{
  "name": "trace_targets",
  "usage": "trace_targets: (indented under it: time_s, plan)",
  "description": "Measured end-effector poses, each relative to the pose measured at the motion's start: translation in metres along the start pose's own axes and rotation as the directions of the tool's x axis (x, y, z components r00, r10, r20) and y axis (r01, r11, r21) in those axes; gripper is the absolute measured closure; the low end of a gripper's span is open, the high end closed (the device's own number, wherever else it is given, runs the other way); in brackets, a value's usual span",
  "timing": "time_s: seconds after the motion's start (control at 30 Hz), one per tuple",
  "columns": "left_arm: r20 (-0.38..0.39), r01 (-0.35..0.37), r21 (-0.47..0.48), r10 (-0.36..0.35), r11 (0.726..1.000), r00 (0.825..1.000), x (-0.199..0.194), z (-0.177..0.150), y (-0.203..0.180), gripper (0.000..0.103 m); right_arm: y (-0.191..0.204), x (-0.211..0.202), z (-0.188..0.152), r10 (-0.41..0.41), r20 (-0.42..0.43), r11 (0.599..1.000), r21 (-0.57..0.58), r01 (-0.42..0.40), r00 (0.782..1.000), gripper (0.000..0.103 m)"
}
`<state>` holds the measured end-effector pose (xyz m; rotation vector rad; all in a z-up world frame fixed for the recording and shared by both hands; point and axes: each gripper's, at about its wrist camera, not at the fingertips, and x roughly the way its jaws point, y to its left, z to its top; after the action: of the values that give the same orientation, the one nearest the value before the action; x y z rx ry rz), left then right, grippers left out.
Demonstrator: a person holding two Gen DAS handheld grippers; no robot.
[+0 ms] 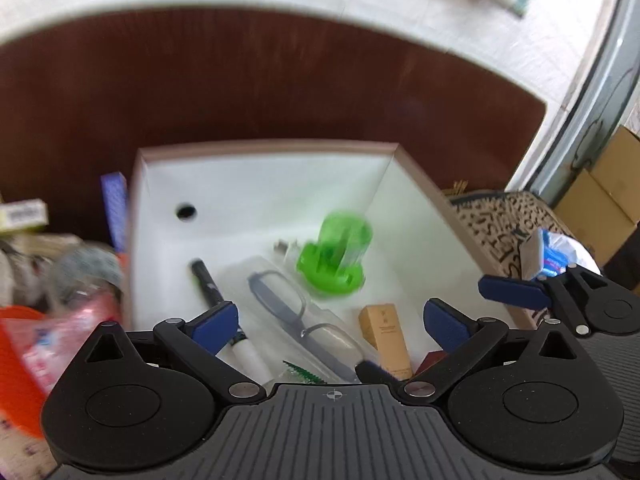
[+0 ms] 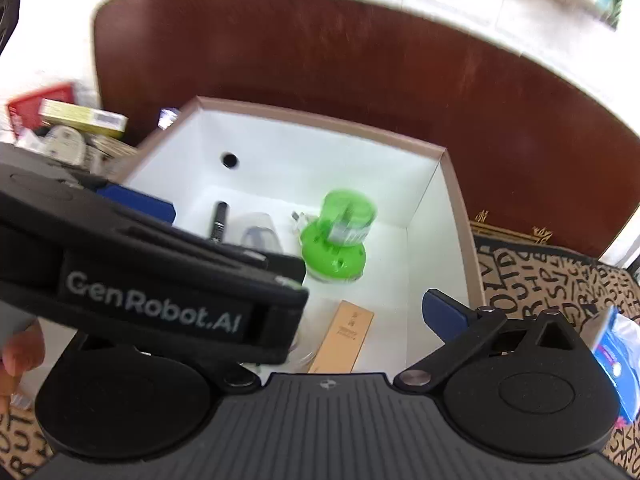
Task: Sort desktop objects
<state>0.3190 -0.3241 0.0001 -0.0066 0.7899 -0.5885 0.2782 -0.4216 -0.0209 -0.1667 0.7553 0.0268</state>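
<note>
Left wrist view: left tongs (image 1: 334,320) spread wide, nothing between the blue pads, hanging over the near end of the white box (image 1: 264,152). In the box: green holder (image 1: 334,258) straight ahead & a bit up-frame of the gap, upright on its round base, blurred. Glasses (image 1: 298,312) in a clear case lie nearest, long axis running diag. from up-left to down-right, right under the gap. Marker pen (image 1: 212,292) sits beside the left pad, axis roughly same diag. Tan carton (image 1: 386,336) near the right pad. Right tongs' pad shows at the frame's right, outside the box wall.

Right wrist view: right tongs (image 2: 400,316) look wide apart and empty, though their left finger is hidden behind the left device, which crosses the frame. Box wall (image 2: 452,200) just left of its right pad. Tan carton (image 2: 346,336) closest, pointing up-right; green holder (image 2: 340,236) further in.

Judgement: left is nearer the glasses & pen, right nearer the carton; loose items on the desk (image 1: 280,80) outside the box look unsorted yet.
</note>
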Motion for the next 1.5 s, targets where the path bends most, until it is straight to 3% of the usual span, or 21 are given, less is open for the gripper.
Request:
trace_targets:
  time_s: [0.1, 0.27, 0.47, 0.87, 1.13, 1.4, 1.5]
  plan:
    - [0.065, -0.026, 0.017, 0.025, 1.000, 0.998, -0.033, -0.011, -0.010, 0.000, 0.006, -0.031, -0.009, -0.025, 0.049, 1.000, 0.005, 0.025, 0.998, 0.000]
    - [0.164, -0.178, 0.041, 0.169, 0.983, 0.972, -0.082, -0.042, -0.021, 0.000, 0.015, -0.083, -0.038, -0.035, 0.128, 0.999, 0.035, 0.031, 0.991, 0.000]
    - [0.169, -0.223, 0.029, 0.215, 0.974, 0.962, -0.123, -0.095, -0.025, 0.000, 0.035, -0.126, -0.078, -0.054, 0.161, 0.997, 0.068, 0.043, 0.986, 0.000]
    - [0.160, -0.280, 0.013, 0.274, 0.960, 0.948, -0.171, -0.163, -0.028, 0.000, 0.069, -0.164, -0.146, -0.049, 0.137, 0.993, 0.114, 0.033, 0.989, 0.000]
    - [0.158, -0.291, 0.058, 0.279, 0.955, 0.947, -0.181, -0.176, -0.040, 0.000, 0.070, -0.175, -0.158, -0.083, 0.117, 0.989, 0.134, 0.067, 0.990, 0.000]
    - [0.149, -0.266, 0.052, 0.256, 0.963, 0.955, -0.182, -0.178, -0.041, 0.000, 0.069, -0.176, -0.160, -0.088, 0.104, 0.988, 0.136, 0.074, 0.991, 0.000]
    - [0.165, -0.277, 0.044, 0.267, 0.960, 0.950, -0.183, -0.180, -0.041, 0.000, 0.070, -0.173, -0.161, -0.086, 0.095, 0.988, 0.135, 0.073, 0.992, 0.000]
